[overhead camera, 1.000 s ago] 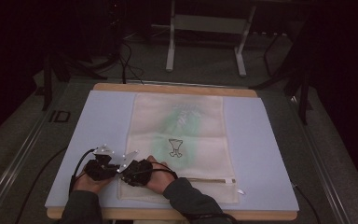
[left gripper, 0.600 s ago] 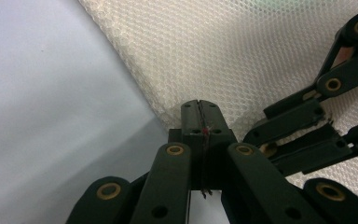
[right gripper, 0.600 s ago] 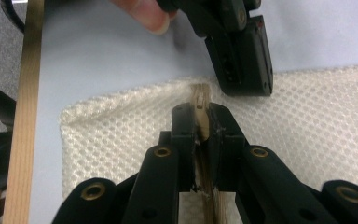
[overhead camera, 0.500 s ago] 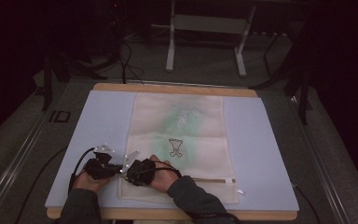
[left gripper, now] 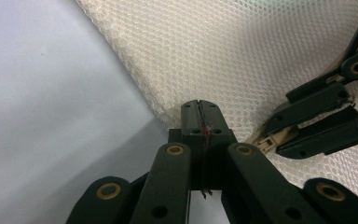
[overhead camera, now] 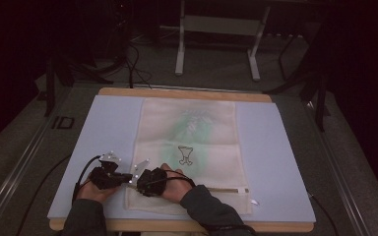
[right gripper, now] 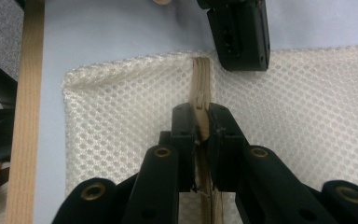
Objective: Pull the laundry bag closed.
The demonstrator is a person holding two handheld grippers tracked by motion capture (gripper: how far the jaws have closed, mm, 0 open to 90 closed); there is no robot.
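If the right gripper point(right gripper: 202, 122) tugs before the tan zipper pull point(right gripper: 200, 100) is seated, the pull may slip free. It's clamped on that pull at the mesh bag's point(overhead camera: 189, 142) near-left corner, while the left gripper point(left gripper: 199, 114) pinches the bag's edge just beside it

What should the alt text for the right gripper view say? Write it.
The right gripper is shut on the tan zipper pull of a white mesh bag lying on a pale blue mat. The left gripper reaches in from above.
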